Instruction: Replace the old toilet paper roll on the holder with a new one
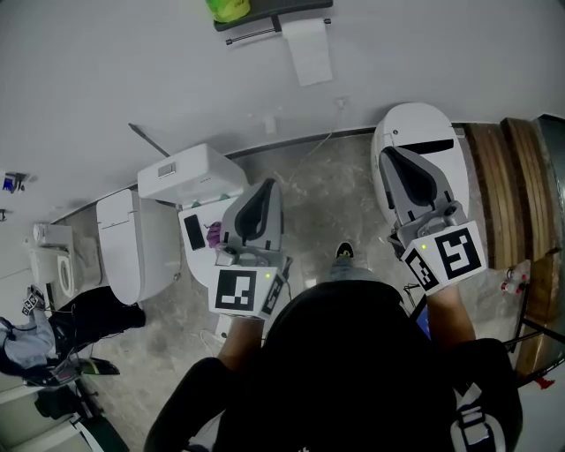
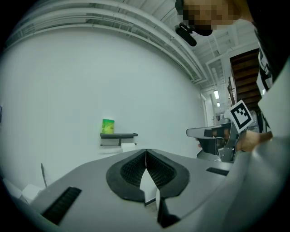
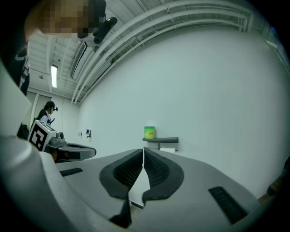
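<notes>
A dark wall holder [image 1: 274,19] hangs high on the white wall, and a sheet of the old toilet paper roll [image 1: 307,51] hangs down from it. A green wrapped new roll [image 1: 228,9] stands on the holder's shelf. My left gripper [image 1: 269,187] and right gripper [image 1: 395,154] point level at the wall, well short of the holder. Both are shut with nothing between the jaws. The left gripper view has its jaws [image 2: 146,152] below the shelf [image 2: 118,135] and green roll [image 2: 108,125]. The right gripper view has its jaws [image 3: 143,150] under the green roll [image 3: 149,132] and shelf [image 3: 161,140].
A white toilet with its tank [image 1: 190,172] stands on the floor below my left gripper, and another white toilet [image 1: 415,119] below the right one. Wooden steps [image 1: 516,185] run along the right. Another person [image 3: 47,111] stands far off at the left of the right gripper view.
</notes>
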`<state>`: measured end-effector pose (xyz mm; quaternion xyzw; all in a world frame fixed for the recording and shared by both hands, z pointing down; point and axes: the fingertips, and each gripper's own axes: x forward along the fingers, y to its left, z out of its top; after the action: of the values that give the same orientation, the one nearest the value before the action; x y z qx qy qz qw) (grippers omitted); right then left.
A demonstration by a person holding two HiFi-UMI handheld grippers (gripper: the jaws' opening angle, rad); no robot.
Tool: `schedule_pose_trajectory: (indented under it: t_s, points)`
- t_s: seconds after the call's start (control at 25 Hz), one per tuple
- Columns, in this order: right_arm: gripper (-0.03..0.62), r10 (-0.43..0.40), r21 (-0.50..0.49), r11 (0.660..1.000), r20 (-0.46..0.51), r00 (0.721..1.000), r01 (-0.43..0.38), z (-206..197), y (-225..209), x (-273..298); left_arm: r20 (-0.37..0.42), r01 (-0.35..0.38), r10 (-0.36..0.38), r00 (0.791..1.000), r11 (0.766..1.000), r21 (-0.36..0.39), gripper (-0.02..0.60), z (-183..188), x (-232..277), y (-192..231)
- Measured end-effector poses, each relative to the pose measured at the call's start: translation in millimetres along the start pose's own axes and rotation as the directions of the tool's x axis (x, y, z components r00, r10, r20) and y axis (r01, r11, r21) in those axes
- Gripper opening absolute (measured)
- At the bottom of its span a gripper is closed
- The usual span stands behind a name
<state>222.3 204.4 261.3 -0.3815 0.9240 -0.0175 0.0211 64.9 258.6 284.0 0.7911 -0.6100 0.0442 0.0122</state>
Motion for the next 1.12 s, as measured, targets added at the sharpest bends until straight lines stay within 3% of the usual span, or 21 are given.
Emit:
schedule_pose_trajectory:
  t_s: [0.16,0.4,0.8,1.12]
  points:
    - [0.020,0.026,0.004,1.000,0.023,0.999,-0.026,1.5,-22.2,-9.5,0.006,-0.020,0.019,1.000,0.999,0.027,0.023,4.2,14.5,-21.0]
    - [0.020,0.043,0.008,0.999,-0.021,0.999,-0.042,-11.0,-26.8,80.5,-0.024,-0.023,0.023,0.999,1.000,-0.006,0.023,-6.3,63.3,48.7]
    - [0.020,0.044,-0.005,0.999,-0.015,0.999,-0.044,-12.1,-38.2,95.9,-0.015,-0.013,0.013,1.000,1.000,-0.001,0.023,-7.9,86.6,54.6]
    - [0.020,0.049,-0.021,0.999,-0.048,0.998,-0.050,-23.7,-58.4,146.1,-0.017,-0.016,0.016,1.000,1.000,-0.023,0.023,-16.1,132.0,89.4]
